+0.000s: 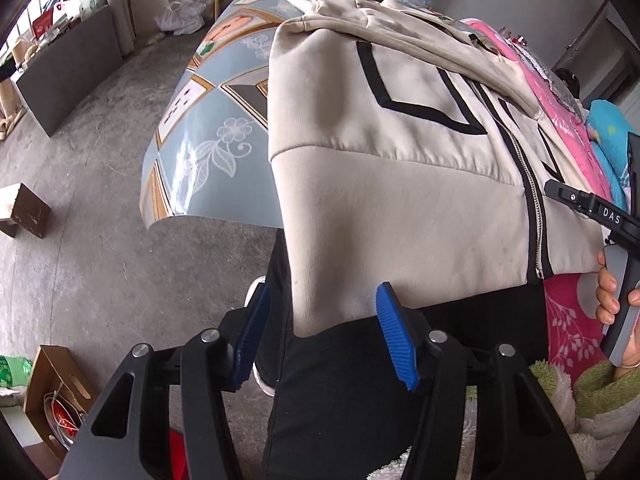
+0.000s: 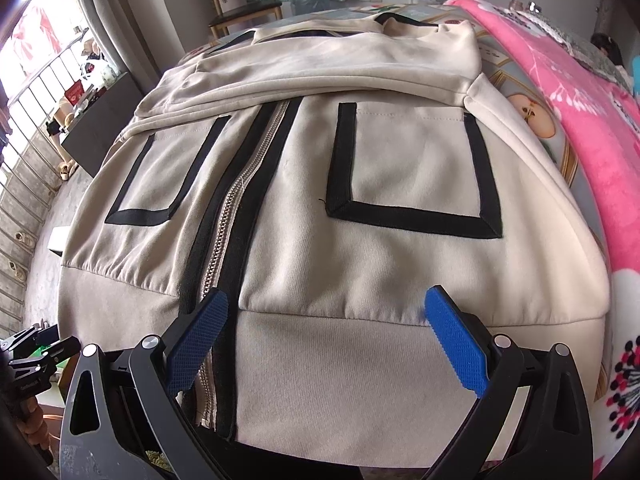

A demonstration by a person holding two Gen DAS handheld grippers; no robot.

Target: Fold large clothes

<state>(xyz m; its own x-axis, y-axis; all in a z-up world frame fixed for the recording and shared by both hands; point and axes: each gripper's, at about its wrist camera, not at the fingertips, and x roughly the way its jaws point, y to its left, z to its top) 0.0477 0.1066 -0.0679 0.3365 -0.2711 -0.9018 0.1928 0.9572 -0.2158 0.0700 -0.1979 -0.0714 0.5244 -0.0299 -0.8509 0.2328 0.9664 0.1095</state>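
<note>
Hidden: the jacket's [image 2: 320, 216] upper part is folded over at the top of the frame; the bench [image 1: 208, 120] is mostly covered.
Jacket: spread across the bench, hem hanging off at lower centre.
Left tongs [image 1: 324, 336]: half parted around the hem corner; contact cannot be told.
Right tongs [image 2: 328, 340]: spread wide above the hem, grasping nothing.

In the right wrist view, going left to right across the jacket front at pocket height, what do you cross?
Left black-trimmed pocket → zipper → right black-trimmed pocket → patterned table cover → pink blanket.
</note>
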